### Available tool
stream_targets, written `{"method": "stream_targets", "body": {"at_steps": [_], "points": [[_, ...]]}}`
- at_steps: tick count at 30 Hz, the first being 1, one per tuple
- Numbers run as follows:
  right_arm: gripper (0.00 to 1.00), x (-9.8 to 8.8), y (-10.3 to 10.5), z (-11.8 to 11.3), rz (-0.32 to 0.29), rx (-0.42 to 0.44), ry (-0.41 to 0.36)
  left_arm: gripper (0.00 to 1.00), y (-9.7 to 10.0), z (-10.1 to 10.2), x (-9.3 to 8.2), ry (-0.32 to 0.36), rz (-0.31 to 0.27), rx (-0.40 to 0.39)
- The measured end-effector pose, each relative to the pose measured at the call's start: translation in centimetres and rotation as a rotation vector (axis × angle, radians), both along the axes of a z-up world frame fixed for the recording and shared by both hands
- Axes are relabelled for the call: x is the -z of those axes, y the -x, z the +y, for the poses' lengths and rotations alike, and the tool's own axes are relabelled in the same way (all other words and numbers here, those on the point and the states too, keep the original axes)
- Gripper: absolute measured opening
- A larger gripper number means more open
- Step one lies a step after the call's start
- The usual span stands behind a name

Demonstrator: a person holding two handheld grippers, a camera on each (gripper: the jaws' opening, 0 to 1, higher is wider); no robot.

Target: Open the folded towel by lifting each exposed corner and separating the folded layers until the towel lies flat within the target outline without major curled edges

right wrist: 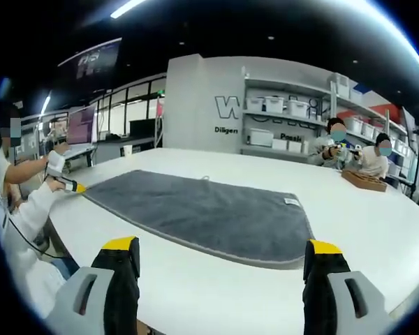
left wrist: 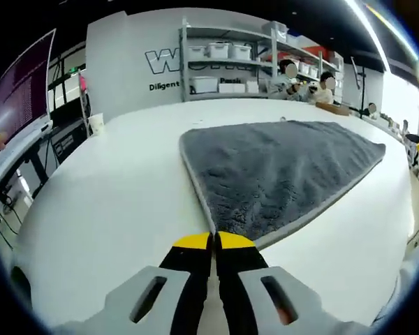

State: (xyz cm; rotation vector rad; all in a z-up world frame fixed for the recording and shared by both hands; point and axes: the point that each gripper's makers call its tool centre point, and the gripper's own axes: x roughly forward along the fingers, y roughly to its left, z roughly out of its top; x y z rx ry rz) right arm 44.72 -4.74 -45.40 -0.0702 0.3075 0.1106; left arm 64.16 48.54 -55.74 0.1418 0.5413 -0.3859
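From the left gripper view I saw my left gripper point(left wrist: 214, 241) with its yellow-tipped jaws pressed together at the near corner of the grey towel point(left wrist: 279, 171), and the corner's pale hem seemed to be pinched between them, though I could not tell how much cloth they had. The towel fanned out from that corner across the white table point(left wrist: 112, 209), lying low and fairly smooth, its edge trim running away up the left side and off to the right. To the left of the table stood a monitor point(left wrist: 21, 91) on a stand, and behind the table a grey wall with white lettering and a shelf unit point(left wrist: 223, 66) with white bins; two people sat at the far right end of the table. In the right gripper view, I saw the left gripper point(right wrist: 71, 185) small at the left, held by a white-sleeved person and touching the towel's point(right wrist: 209, 213) left corner. The towel spread as a long grey sheet across the middle of the table point(right wrist: 377, 237), with a small white tag near its right edge. My right gripper point(right wrist: 220, 255) hung above the near table edge with its jaws spread wide apart, grasping nothing, clear of the towel's near hem. A wooden tray point(right wrist: 364, 180) lay at the far right.
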Motion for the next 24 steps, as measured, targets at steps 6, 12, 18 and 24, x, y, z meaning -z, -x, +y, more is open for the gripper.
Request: {"method": "stream_targets", "body": {"at_steps": [6, 12, 18, 24], "points": [[0.98, 0.0, 0.0, 0.1, 0.001, -0.004, 0.003, 0.02, 0.4, 1.4, 0.1, -0.017, 0.006, -0.021], [0.98, 0.3, -0.1, 0.3, 0.01, -0.009, 0.001, 0.07, 0.6, 1.5, 0.0, -0.013, 0.008, -0.007], [0.98, 0.5, -0.2, 0.0, 0.015, -0.001, -0.001, 0.25, 1.3, 2.1, -2.2, -0.019, -0.05, -0.033], [0.98, 0.9, -0.4, -0.2, 0.024, -0.005, -0.004, 0.5, 2.6, 2.4, -4.5, -0.041, -0.11, -0.053]]}}
